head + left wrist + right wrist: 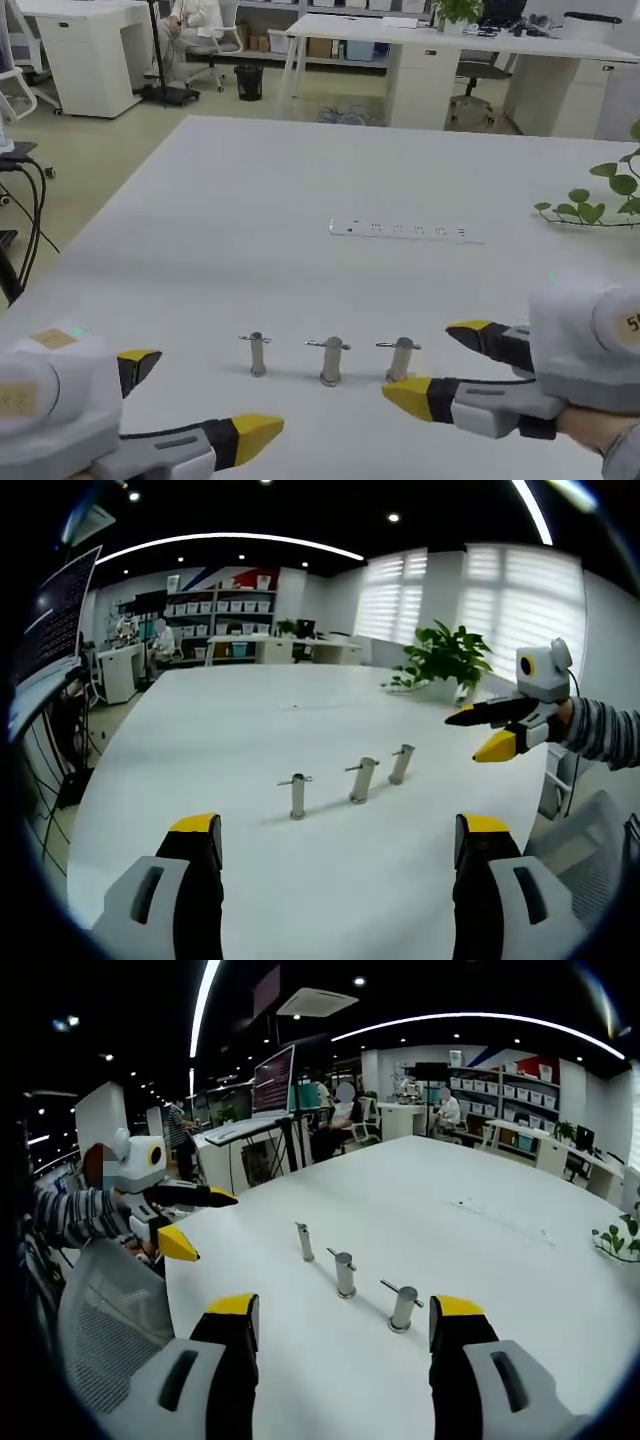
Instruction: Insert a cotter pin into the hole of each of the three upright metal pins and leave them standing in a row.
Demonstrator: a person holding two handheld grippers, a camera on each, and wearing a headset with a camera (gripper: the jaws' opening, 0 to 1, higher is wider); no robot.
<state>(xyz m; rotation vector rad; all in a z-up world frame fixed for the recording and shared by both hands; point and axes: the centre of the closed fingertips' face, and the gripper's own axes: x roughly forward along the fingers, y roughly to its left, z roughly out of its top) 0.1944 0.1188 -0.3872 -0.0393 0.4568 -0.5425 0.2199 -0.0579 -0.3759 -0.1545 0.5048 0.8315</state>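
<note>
Three upright metal pins stand in a row on the white table (300, 190): the left pin (257, 355), the middle pin (331, 361) and the right pin (401, 359). Each has a thin cotter pin through its top. From the left gripper view the row runs left pin (297, 795), middle pin (362, 780), right pin (402, 764). My left gripper (195, 398) is open and empty at the near left, short of the row. My right gripper (440, 365) is open and empty just right of the right pin (404, 1308).
A white power strip (398, 231) lies farther back on the table. A leafy plant (605, 195) reaches in at the right edge. Desks, chairs and a seated person (190, 25) are beyond the table's far edge.
</note>
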